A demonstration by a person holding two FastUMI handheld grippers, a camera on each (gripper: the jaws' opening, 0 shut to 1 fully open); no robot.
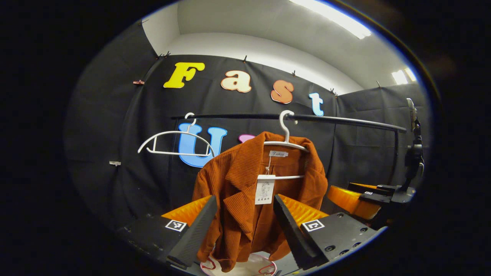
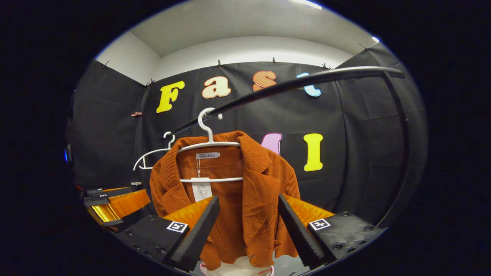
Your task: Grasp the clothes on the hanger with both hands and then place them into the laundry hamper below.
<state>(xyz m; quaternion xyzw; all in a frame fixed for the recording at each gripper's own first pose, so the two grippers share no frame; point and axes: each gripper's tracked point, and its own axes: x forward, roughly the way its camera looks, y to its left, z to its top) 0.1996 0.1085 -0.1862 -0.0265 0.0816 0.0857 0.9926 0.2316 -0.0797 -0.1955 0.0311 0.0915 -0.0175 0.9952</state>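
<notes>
Left hand-held gripper (image 1: 245, 226), right hand-held gripper (image 2: 248, 226): we are holding both with fingers apart, framing the orange jacket (image 1: 253, 199), which is hanging on its white hanger (image 1: 285, 143) from the black rail (image 1: 345, 120).

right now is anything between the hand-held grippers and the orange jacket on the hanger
Nothing visible. The orange jacket hangs right past the open fingers of the left hand-held gripper and the right hand-held gripper, with no object between.
</notes>
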